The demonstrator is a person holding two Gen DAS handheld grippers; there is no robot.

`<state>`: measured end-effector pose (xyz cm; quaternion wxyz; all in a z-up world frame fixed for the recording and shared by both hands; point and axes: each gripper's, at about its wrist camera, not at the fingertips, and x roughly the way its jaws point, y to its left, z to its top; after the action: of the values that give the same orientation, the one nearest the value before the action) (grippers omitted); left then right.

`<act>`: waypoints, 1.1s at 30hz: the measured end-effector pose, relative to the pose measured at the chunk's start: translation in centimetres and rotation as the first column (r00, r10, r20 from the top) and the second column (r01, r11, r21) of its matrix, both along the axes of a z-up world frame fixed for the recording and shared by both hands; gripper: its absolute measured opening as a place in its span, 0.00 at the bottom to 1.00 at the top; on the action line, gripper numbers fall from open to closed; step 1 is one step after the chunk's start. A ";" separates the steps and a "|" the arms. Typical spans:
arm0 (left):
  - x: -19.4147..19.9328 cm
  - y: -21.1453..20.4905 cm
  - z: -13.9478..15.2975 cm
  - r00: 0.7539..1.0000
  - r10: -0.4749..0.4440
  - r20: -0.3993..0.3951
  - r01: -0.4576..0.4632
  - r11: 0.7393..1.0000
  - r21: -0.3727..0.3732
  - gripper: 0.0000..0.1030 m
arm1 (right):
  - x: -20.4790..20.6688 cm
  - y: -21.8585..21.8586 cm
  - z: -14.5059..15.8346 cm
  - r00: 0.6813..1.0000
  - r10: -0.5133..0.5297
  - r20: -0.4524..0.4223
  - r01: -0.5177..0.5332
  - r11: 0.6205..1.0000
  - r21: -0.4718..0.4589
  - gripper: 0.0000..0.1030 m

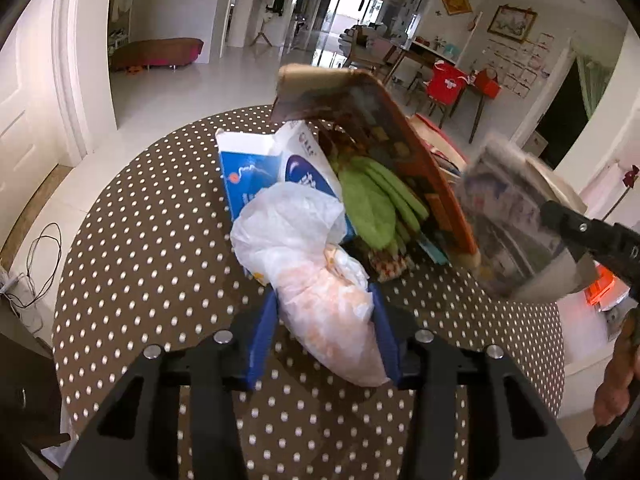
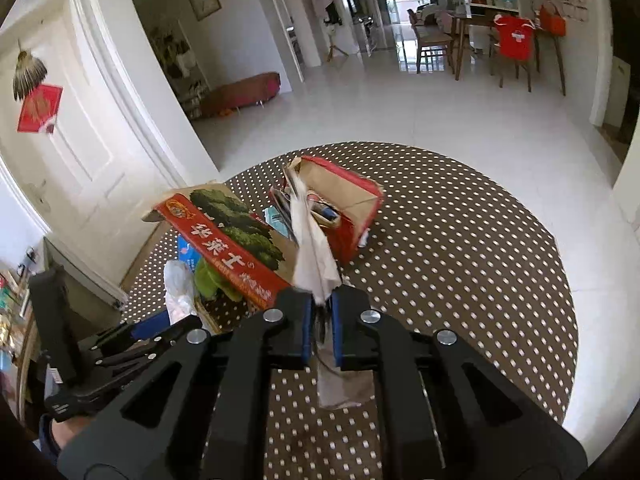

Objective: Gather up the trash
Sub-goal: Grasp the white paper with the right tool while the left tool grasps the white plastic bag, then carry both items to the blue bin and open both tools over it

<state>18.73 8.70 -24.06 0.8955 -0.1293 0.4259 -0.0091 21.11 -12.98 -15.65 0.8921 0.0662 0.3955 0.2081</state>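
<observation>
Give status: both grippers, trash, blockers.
Left gripper shut on plastic bag. Right gripper shut on wrapper, above table. Red box ahead holds trash. Big carton leans close on left.

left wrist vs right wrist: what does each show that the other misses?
Left wrist only: the left gripper shut on a white plastic bag lying partly in the box, and a blue-and-white carton beside the bag.

Right wrist only: the right gripper shut on a piece of white wrapper, the red printed outside of the box flap, and a front door with a red decoration.

Both: the polka-dot table, the open cardboard box holding green trash, a second red box, and the dining area behind.
</observation>
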 end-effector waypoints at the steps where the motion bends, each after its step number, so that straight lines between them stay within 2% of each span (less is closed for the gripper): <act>1: -0.6 0.0 0.1 1.000 0.002 0.003 -0.002 1.000 0.003 0.43 | -0.2 -0.6 0.0 1.000 -0.002 -0.002 0.002 1.000 0.009 0.07; 7: -2.7 -1.2 1.9 0.999 -0.015 0.034 0.014 1.000 0.019 0.42 | -0.8 -2.7 -0.9 0.999 -0.014 -0.030 0.016 0.998 0.053 0.06; 11: -3.7 -2.8 3.0 0.997 -0.046 0.057 0.044 0.998 0.036 0.42 | -1.6 -3.3 -1.7 0.998 -0.012 -0.053 0.015 0.999 0.050 0.06; 12: -4.3 -2.0 2.5 0.997 -0.054 0.060 0.051 0.998 0.038 0.42 | -1.8 -3.2 -2.0 0.997 -0.003 -0.071 0.006 0.999 0.044 0.06; 15: -4.6 -3.2 2.7 0.995 -0.077 0.061 0.075 0.996 0.046 0.42 | -2.0 -3.1 -3.0 0.996 0.023 -0.089 -0.022 1.000 0.011 0.08; 20: -5.1 -4.6 3.0 0.991 -0.112 0.075 0.107 0.992 0.062 0.42 | -3.2 -4.3 -1.9 0.999 0.029 -0.038 -0.028 0.999 0.047 0.05; 28: -4.4 -9.1 5.1 0.969 -0.213 0.122 0.204 0.976 0.075 0.42 | -4.6 -11.7 2.0 0.993 -0.112 0.039 0.108 0.989 0.103 0.05; 33: -2.7 -13.4 6.3 0.943 -0.301 0.139 0.294 0.953 0.072 0.42 | -5.9 -19.3 2.0 0.959 -0.282 0.037 0.277 0.956 0.093 0.05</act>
<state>15.98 -4.67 -17.79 0.9159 -0.0399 0.3729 -0.1429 15.22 -32.32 -13.63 0.9184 0.1550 0.3505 0.0986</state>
